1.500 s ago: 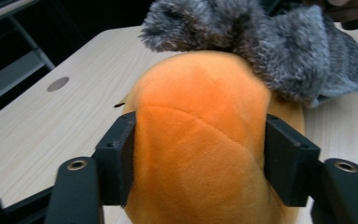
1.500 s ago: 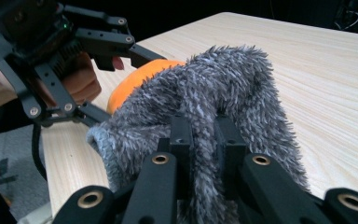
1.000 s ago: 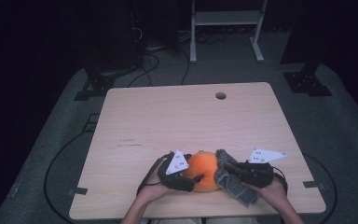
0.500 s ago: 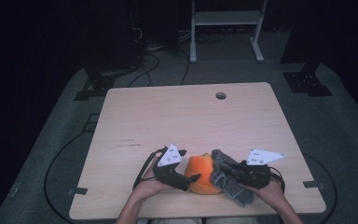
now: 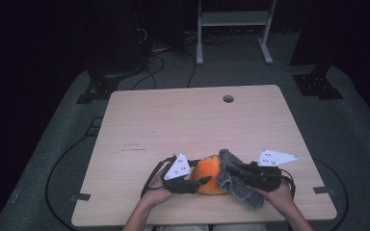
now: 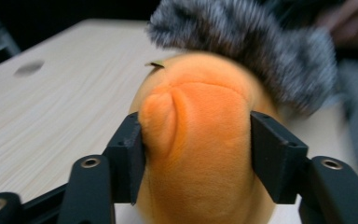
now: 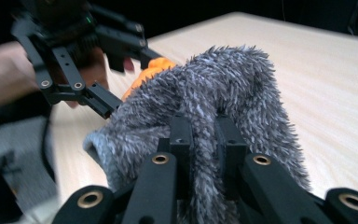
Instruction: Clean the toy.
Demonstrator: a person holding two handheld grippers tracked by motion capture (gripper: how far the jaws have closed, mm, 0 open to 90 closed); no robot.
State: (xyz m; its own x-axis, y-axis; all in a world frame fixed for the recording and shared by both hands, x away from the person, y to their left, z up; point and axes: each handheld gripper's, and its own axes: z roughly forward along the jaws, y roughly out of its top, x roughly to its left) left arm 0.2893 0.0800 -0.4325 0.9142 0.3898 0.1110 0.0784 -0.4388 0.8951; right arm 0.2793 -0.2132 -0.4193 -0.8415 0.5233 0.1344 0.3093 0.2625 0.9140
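Two pairs of jaws grip for us: the left gripper [image 6: 196,154], its jaws having just been closing, pinches the orange plush toy [image 6: 200,154], while the right gripper [image 7: 204,140] is clenched on the grey fuzzy cloth [image 7: 223,93] draped against it. Toy and cloth sit near the wooden table's [image 5: 183,125] near edge, between our hands.

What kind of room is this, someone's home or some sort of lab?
Most likely a lab or recording studio, not a home. A bare wooden table with a cable hole stands on grey carpet, black cables trail over the floor, a white metal stand stands behind, and the surroundings are kept dark.
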